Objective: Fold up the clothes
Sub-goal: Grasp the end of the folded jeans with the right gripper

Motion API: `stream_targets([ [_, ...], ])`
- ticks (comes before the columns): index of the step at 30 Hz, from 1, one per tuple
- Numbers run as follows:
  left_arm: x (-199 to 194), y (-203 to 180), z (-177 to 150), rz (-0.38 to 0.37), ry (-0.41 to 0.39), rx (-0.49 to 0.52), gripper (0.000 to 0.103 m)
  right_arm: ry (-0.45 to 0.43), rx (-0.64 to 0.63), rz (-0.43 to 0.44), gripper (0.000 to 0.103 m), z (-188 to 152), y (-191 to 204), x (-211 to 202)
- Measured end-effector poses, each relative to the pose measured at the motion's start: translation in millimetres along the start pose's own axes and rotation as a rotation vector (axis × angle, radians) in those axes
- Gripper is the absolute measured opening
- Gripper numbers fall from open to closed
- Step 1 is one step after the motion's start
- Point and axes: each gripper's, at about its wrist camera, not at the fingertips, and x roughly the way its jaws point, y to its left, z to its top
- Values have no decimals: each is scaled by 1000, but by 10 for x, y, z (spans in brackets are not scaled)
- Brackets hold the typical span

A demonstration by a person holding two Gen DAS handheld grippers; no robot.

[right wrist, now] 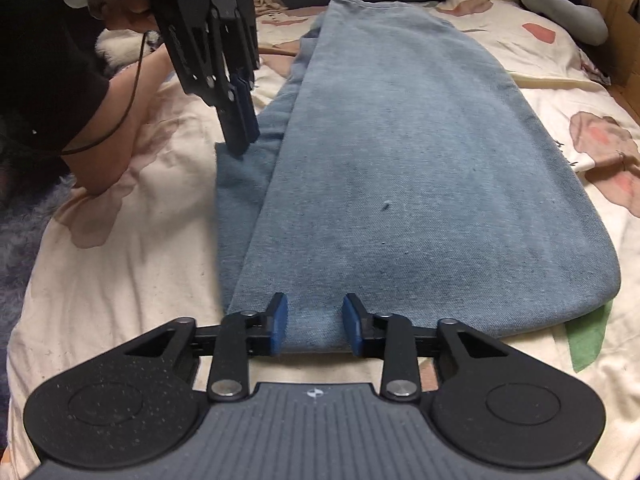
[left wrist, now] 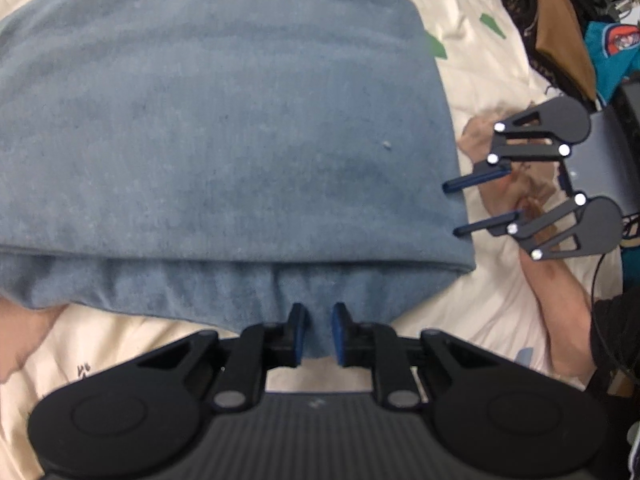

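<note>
Left tongs [left wrist: 318, 334] straddle folded blue garment [left wrist: 224, 128].

Matt blue denim jeans [right wrist: 420, 168], black plastic tongs [right wrist: 315, 322].

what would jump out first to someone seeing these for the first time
A big folded blue garment fills the middle of the cream patterned bedspread. The left gripper sits at its near edge with cloth between its fingers, while the right gripper stands open at the garment's end.
</note>
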Motion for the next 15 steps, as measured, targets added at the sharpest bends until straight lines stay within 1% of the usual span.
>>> stream_targets([
  [3,86,9,-14,15,14,20,15,-10,71,-2,34,0,-104,-63],
  [8,154,9,-3,30,21,36,15,-27,191,-5,34,-1,-281,-169],
  [13,225,-44,-41,51,29,37,15,-55,407,-21,34,-95,-631,-305],
  [15,207,-17,-33,38,31,14,15,-71,506,-25,34,-158,-759,-342],
])
